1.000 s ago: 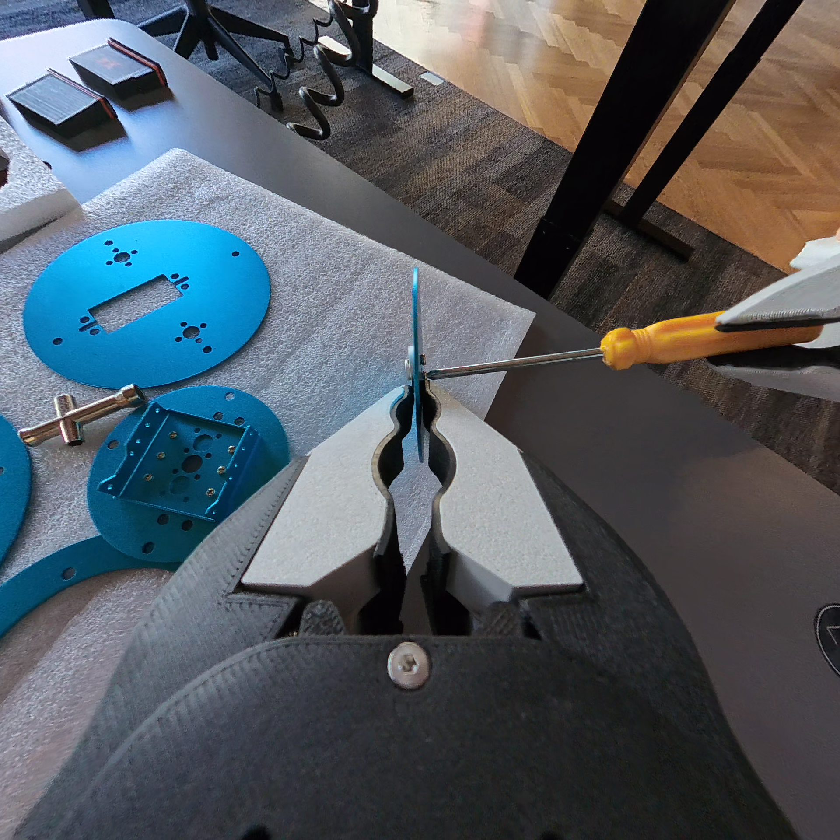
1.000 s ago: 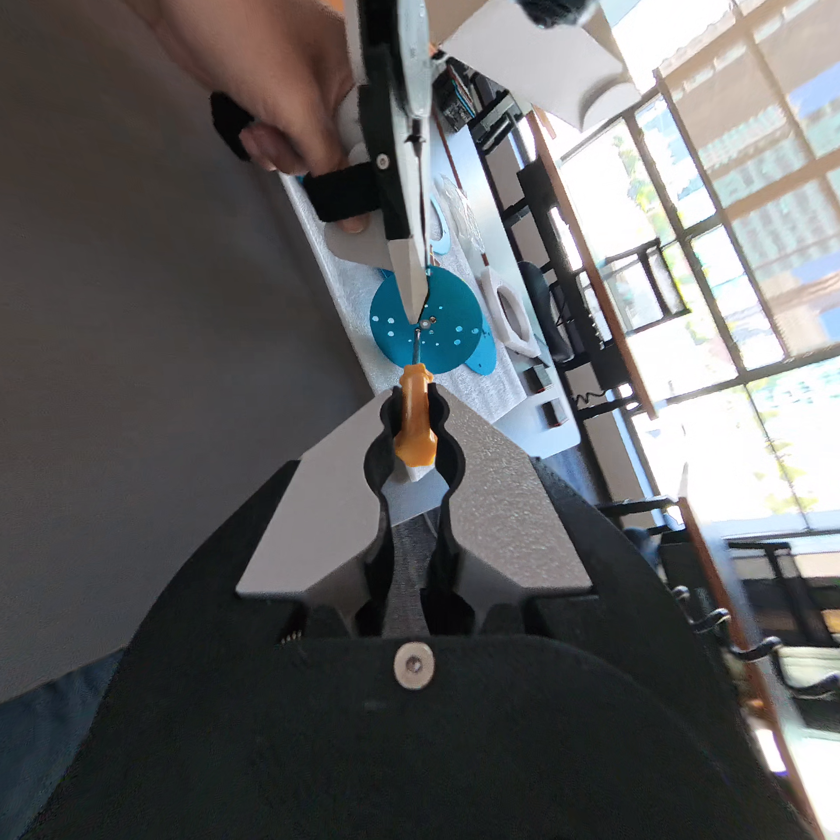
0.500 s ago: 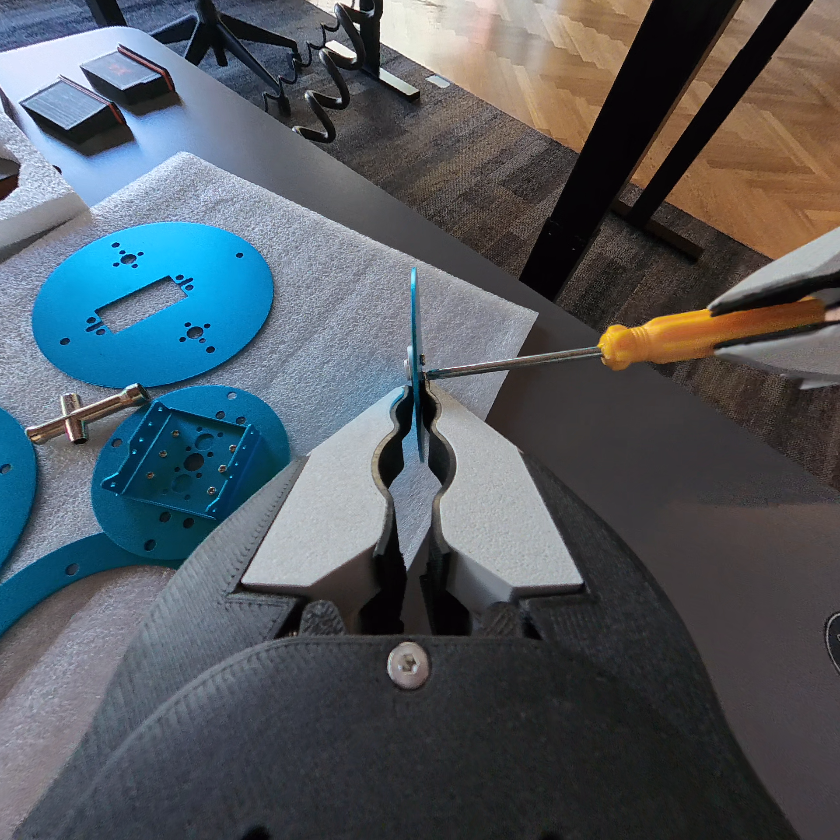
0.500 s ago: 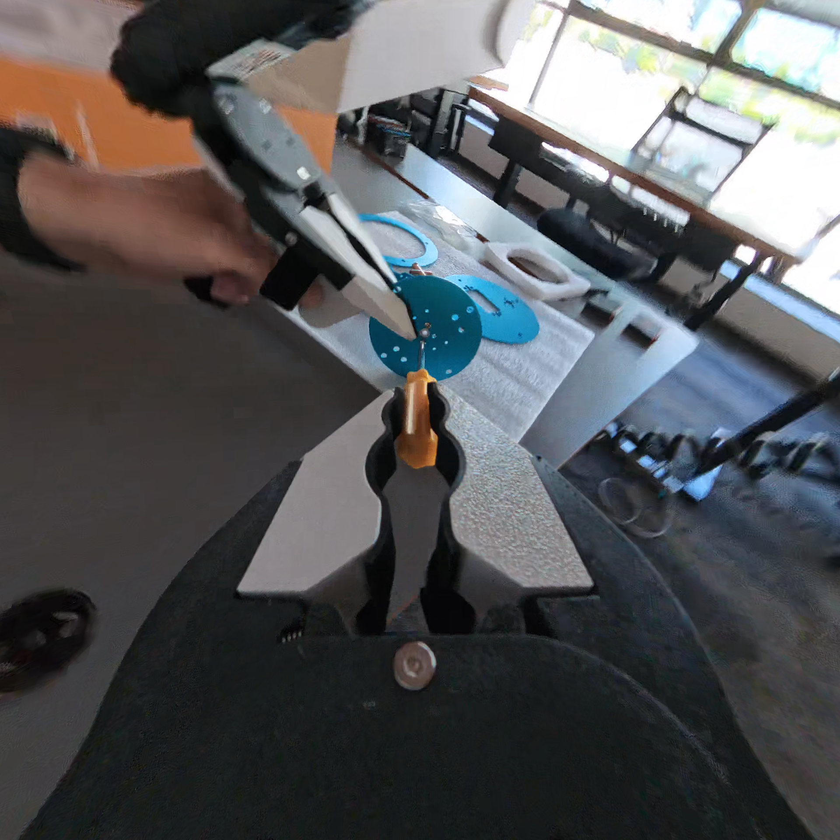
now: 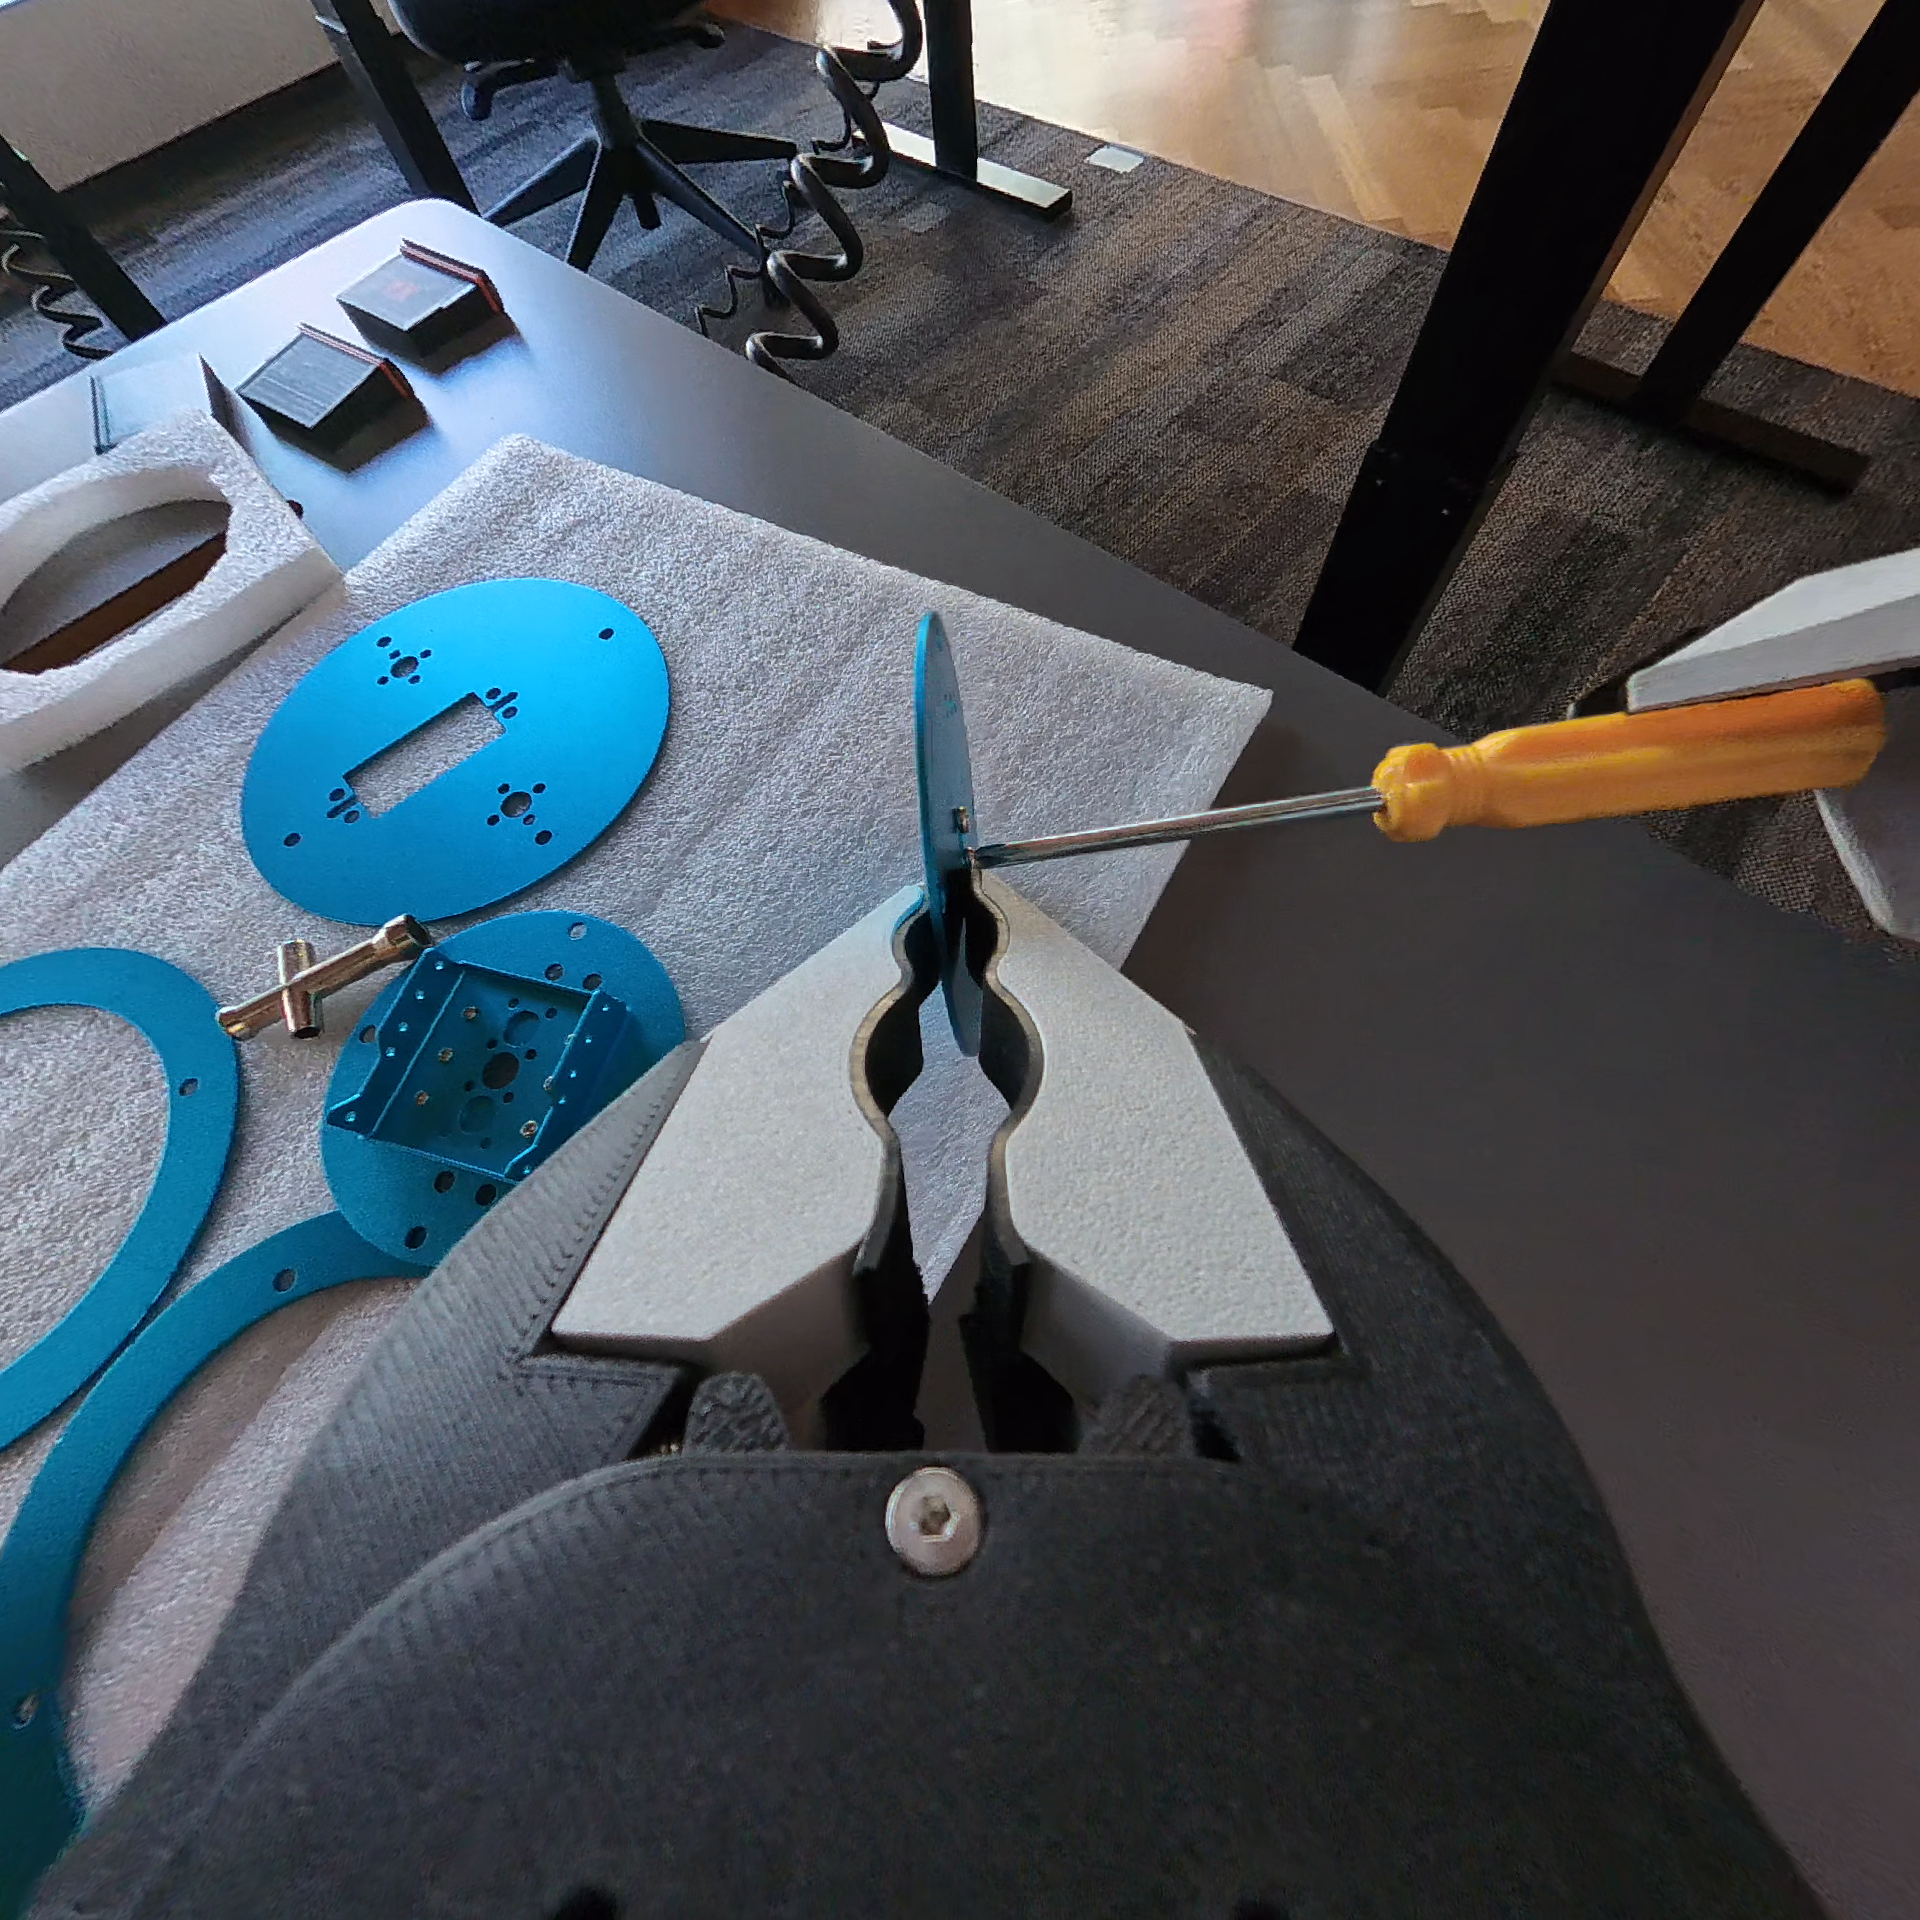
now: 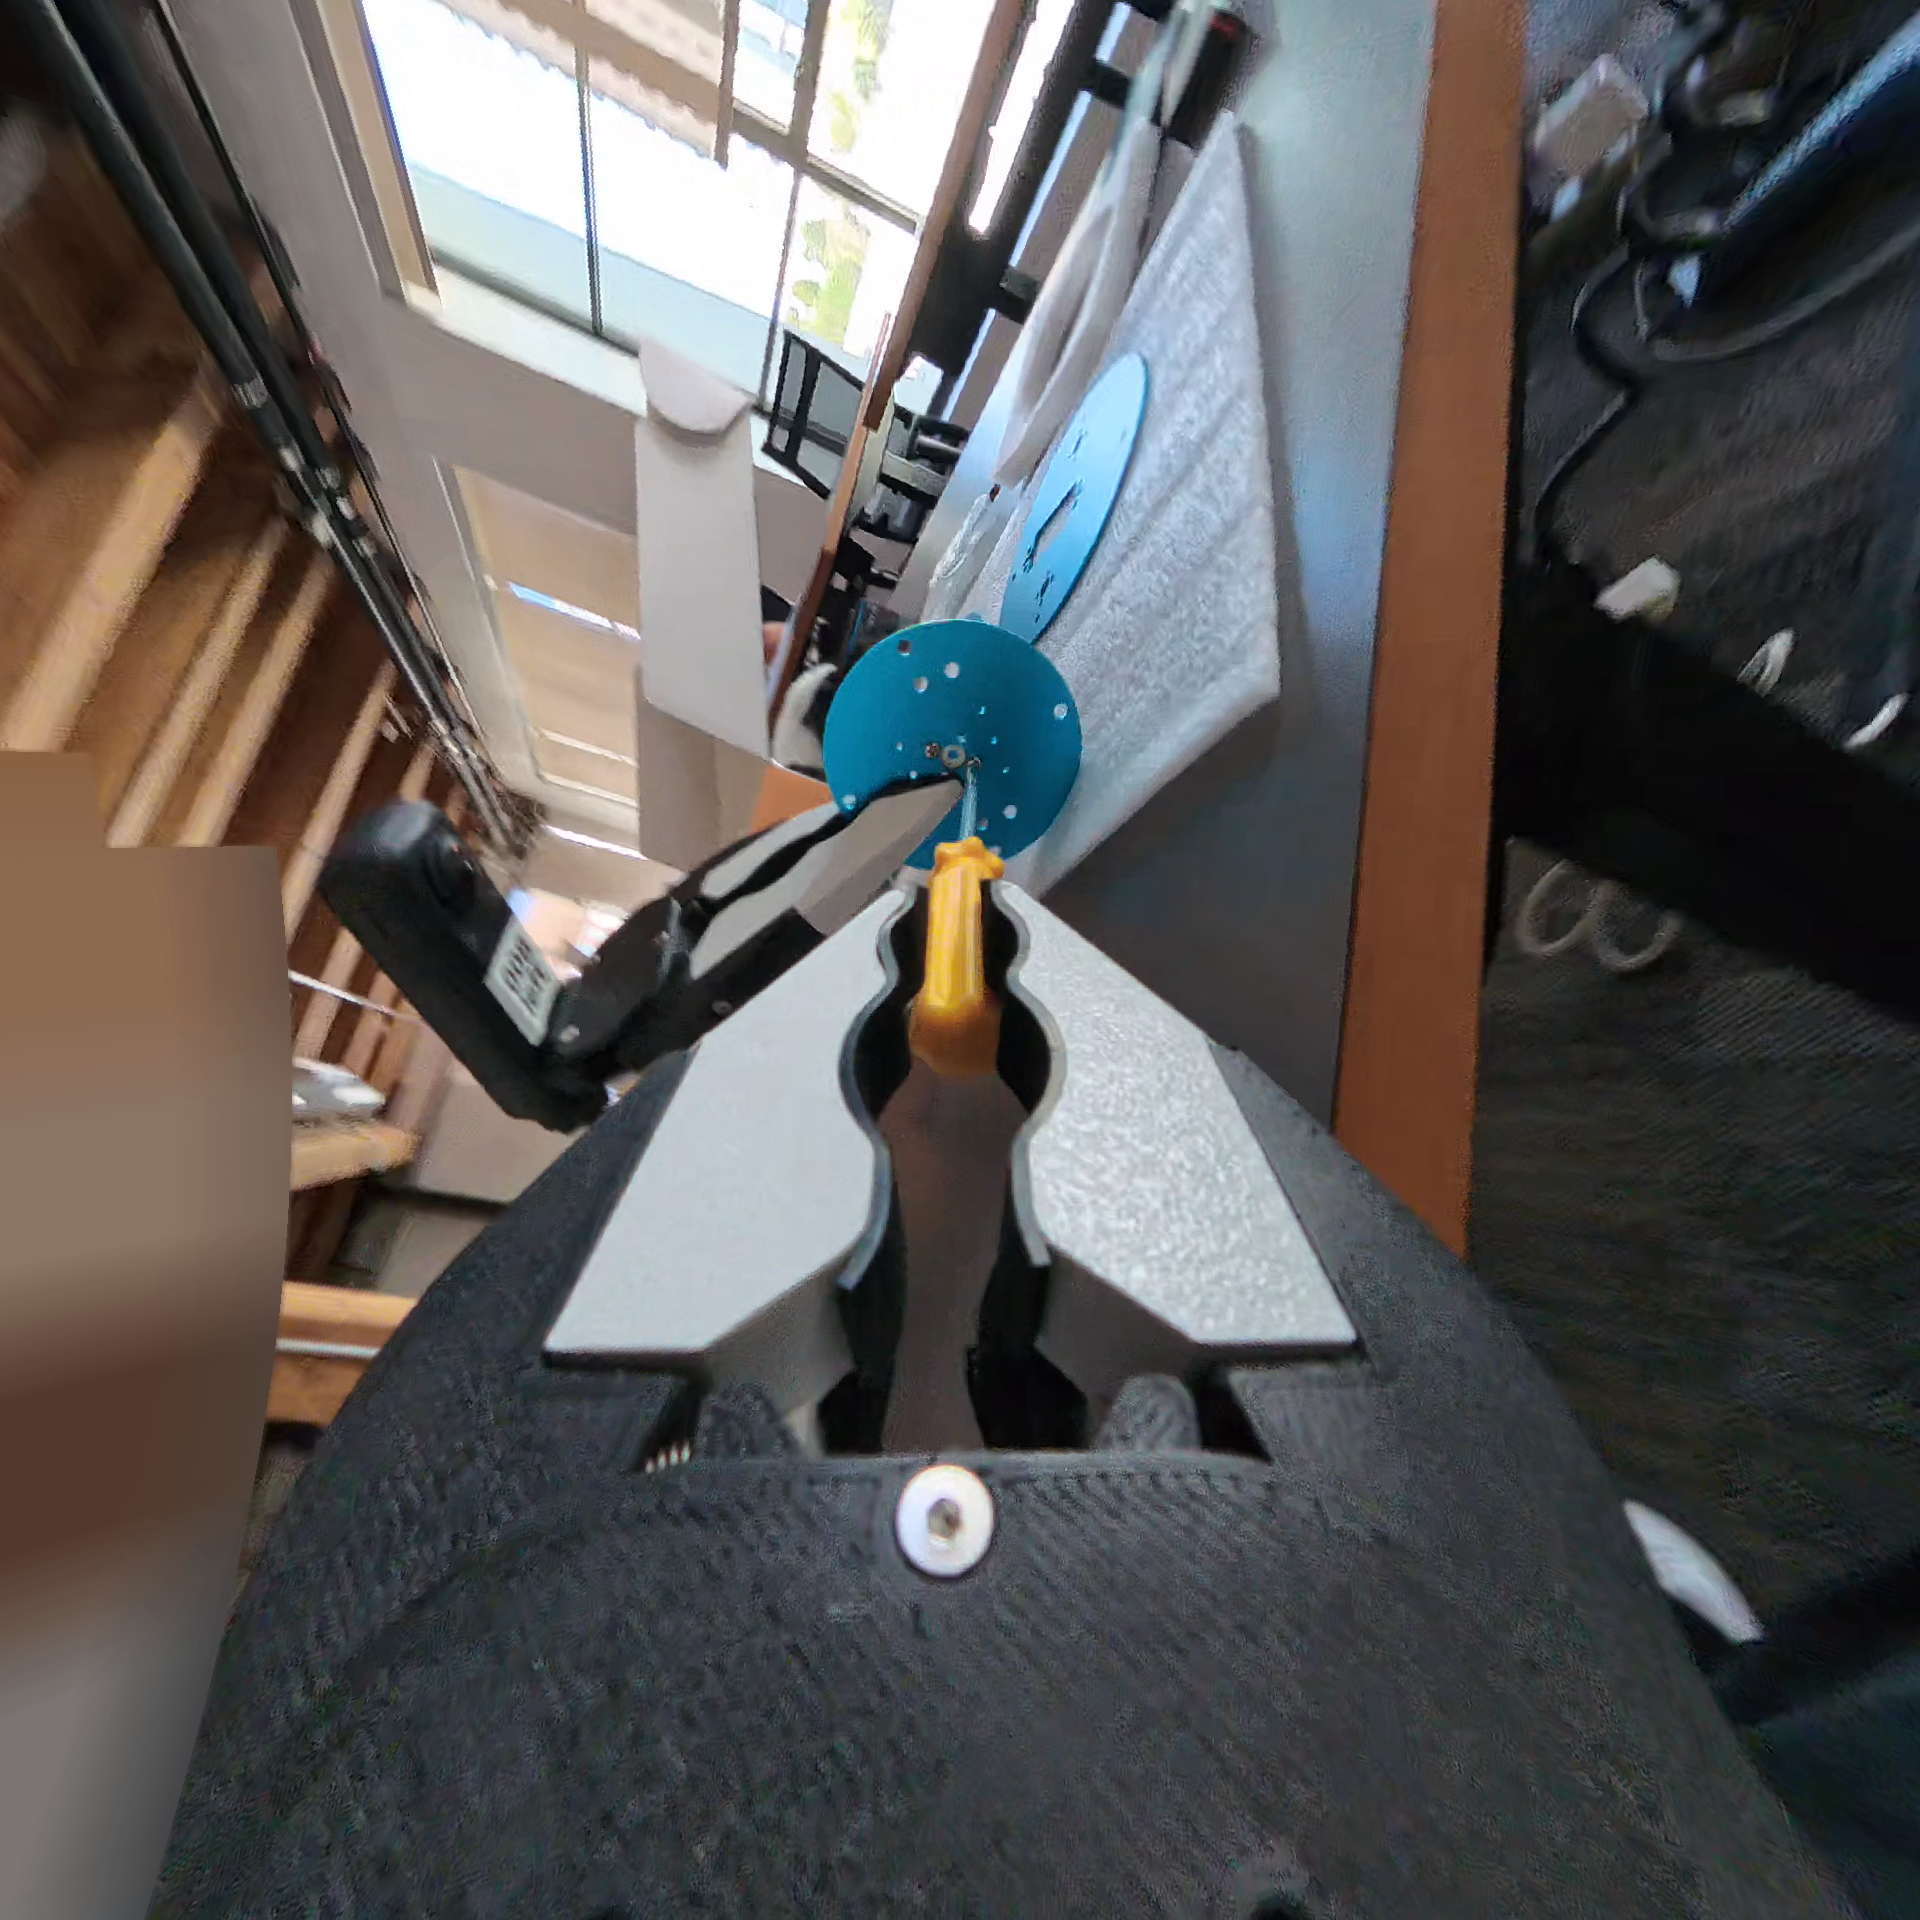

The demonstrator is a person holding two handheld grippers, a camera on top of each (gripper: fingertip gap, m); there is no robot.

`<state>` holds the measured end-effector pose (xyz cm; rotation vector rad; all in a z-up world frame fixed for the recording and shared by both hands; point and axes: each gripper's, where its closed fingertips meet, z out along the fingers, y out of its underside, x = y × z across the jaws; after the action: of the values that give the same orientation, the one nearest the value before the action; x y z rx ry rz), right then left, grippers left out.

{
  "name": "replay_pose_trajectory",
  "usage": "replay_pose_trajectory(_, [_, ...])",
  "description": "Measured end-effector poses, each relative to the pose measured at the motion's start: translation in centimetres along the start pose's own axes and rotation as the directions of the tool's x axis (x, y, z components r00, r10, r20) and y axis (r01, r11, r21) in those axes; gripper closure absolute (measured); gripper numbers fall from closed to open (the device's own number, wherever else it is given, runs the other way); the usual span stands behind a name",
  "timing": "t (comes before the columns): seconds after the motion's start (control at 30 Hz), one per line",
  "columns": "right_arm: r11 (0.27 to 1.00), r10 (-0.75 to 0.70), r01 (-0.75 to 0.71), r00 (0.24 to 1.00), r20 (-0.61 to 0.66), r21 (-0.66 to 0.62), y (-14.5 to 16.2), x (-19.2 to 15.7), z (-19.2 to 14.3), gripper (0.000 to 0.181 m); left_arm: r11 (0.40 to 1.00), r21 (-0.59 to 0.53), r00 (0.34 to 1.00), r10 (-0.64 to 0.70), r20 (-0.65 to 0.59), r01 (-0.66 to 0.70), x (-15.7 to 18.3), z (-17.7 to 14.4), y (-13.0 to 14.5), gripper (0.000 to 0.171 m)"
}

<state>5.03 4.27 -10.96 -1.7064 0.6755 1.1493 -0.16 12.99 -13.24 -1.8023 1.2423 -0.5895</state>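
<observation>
Blue anodised metal fills most of what lies near the left claw point(image 5: 951, 904), whose fingers are clamped on the lower edge of a small round blue metal disc with drilled holes point(image 5: 943, 758), held upright and edge-on to its own camera above the white foam sheet point(image 5: 810, 644). From its right, the steel shaft of a yellow-handled screwdriver point(image 5: 1621, 753) reaches across, its tip meeting a small silver screw on the disc's face just above the fingertips. The right claw point(image 6: 951, 914) is closed on that yellow handle, the tool pointing straight ahead of it at the disc.

To the left claw's left, flat on the foam, lie a larger blue disc with a rectangular cut-out point(image 5: 457, 748), a blue disc carrying a perforated blue bracket point(image 5: 488, 1070), a silver cross-shaped socket key point(image 5: 322, 977) touching that disc's rim, and two blue flat rings point(image 5: 166, 1122). Farther ahead to the left sit a white foam block with an oval opening point(image 5: 135, 561) and two small black boxes point(image 5: 332, 390) on the dark grey bench point(image 5: 1507, 1091).
</observation>
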Motion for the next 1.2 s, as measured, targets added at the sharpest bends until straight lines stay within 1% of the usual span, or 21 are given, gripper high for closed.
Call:
replay_pose_trajectory(0.07, [0.978, -0.203, 0.203, 0.979, -0.002, -0.045, 0.0, -0.3, 0.3, 0.172, 1.0, 0.0, 1.0, -0.011, -0.003, 0.011, -0.2, 0.0, 0.0, 0.169])
replay_pose_trajectory(0.13, [0.914, -0.399, 0.398, 0.917, -0.003, -0.085, 0.0, -0.6, 0.3, 0.173, 0.999, 0.002, 0.998, -0.05, -0.024, 0.05, -0.2, 0.0, 0.0, 0.169])
replay_pose_trajectory(0.17, [0.86, -0.501, 0.498, 0.866, 0.004, -0.111, 0.3, -0.8, 0.4, 0.173, 0.998, 0.002, 0.997, -0.066, -0.032, 0.066, -0.2, 0.0, 0.0, 0.169])
replay_pose_trajectory(0.23, [0.717, -0.685, 0.674, 0.729, -0.001, -0.175, 0.9, -0.6, 0.4, 0.178, 0.997, 0.004, 0.996, -0.081, -0.041, 0.081, -0.2, 0.0, 0.1, 0.169])
replay_pose_trajectory(0.3, [0.551, -0.823, 0.803, 0.568, 0.014, -0.227, 1.7, -0.4, 0.5, 0.181, 0.997, 0.005, 0.996, -0.079, -0.049, 0.08, 0.0, 0.0, 0.0, 0.169])
replay_pose_trajectory(0.4, [0.325, -0.939, 0.908, 0.343, 0.025, -0.266, 2.3, -0.3, 0.7, 0.162, 0.999, 0.006, 0.998, -0.053, -0.038, 0.054, 0.0, 0.0, 0.0, 0.169])
replay_pose_trajectory(0.47, [0.208, -0.974, 0.936, 0.225, 0.028, -0.283, 2.4, -0.4, 0.6, 0.153, 0.999, 0.007, 0.998, -0.045, -0.036, 0.045, 0.0, 0.0, 0.0, 0.169])
replay_pose_trajectory(0.5, [0.164, -0.984, 0.938, 0.178, 0.018, -0.305, 2.3, 0.0, 0.6, 0.149, 0.999, 0.006, 0.998, -0.045, -0.036, 0.045, 0.0, 0.0, 0.0, 0.169])
replay_pose_trajectory(0.53, [0.145, -0.987, 0.93, 0.157, 0.009, -0.337, 2.3, 0.6, 0.7, 0.143, 0.999, 0.007, 0.998, -0.047, -0.038, 0.047, 0.0, 0.0, 0.0, 0.169])
replay_pose_trajectory(0.67, [0.179, -0.981, 0.875, 0.195, -0.009, -0.45, 3.1, 3.3, 0.7, 0.138, 0.999, 0.007, 0.998, -0.045, -0.039, 0.045, 0.0, 0.0, 0.0, 0.169])
replay_pose_trajectory(0.77, [0.193, -0.98, 0.87, 0.188, -0.056, -0.453, 2.5, 3.6, 0.8, 0.138, 0.999, 0.008, 0.998, -0.047, -0.041, 0.048, 0.1, 0.0, 0.0, 0.169])
replay_pose_trajectory(0.8, [0.207, -0.977, 0.864, 0.203, -0.059, -0.459, 2.6, 3.7, 0.9, 0.143, 0.999, 0.009, 0.998, -0.047, -0.042, 0.048, 0.1, 0.0, 0.0, 0.169])
replay_pose_trajectory(0.83, [0.222, -0.971, 0.857, 0.236, -0.028, -0.465, 3.2, 3.7, 1.0, 0.16, 0.999, 0.009, 0.998, -0.046, -0.042, 0.047, 0.1, 0.0, 0.0, 0.169])
replay_pose_trajectory(0.87, [0.233, -0.966, 0.852, 0.257, -0.012, -0.47, 3.4, 3.7, 1.1, 0.165, 0.999, 0.008, 0.998, -0.044, -0.042, 0.044, 0.0, 0.0, 0.0, 0.169])
replay_pose_trajectory(0.93, [0.208, -0.972, 0.847, 0.234, -0.008, -0.489, 3.1, 3.9, 1.0, 0.165, 0.999, 0.008, 0.998, -0.038, -0.049, 0.038, 0.1, 0.0, 0.0, 0.169])
replay_pose_trajectory(0.97, [0.161, -0.982, 0.856, 0.187, 0.003, -0.492, 2.8, 3.8, 1.0, 0.165, 1.0, 0.008, 0.998, -0.03, -0.049, 0.031, 0.1, 0.0, 0.0, 0.169])
replay_pose_trajectory(1.0, [0.094, -0.993, 0.867, 0.116, 0.014, -0.489, 2.4, 3.4, 0.9, 0.165, 1.0, 0.007, 0.999, -0.023, -0.049, 0.023, 0.1, -0.1, 0.0, 0.169])
replay_pose_trajectory(1.1, [-0.153, -0.988, 0.858, -0.134, 0.074, -0.491, 1.2, 2.5, 0.8, 0.165, 1.0, 0.004, 0.998, -0.013, -0.056, 0.013, 0.1, -0.1, 0.1, 0.169])
replay_pose_trajectory(1.13, [-0.22, -0.975, 0.841, -0.204, 0.088, -0.493, 0.8, 2.2, 0.8, 0.165, 1.0, 0.004, 0.998, -0.015, -0.058, 0.015, 0.1, -0.1, 0.1, 0.169])
replay_pose_trajectory(1.17, [-0.262, -0.965, 0.826, -0.24, 0.108, -0.499, 0.6, 2.0, 0.8, 0.165, 1.0, 0.004, 0.998, -0.014, -0.058, 0.014, 0.1, 0.0, 0.0, 0.169])
replay_pose_trajectory(1.2, [-0.258, -0.966, 0.819, -0.232, 0.116, -0.513, 0.5, 2.0, 0.8, 0.165, 1.0, 0.004, 0.999, -0.006, -0.054, 0.006, 0.2, 0.0, 0.0, 0.169])
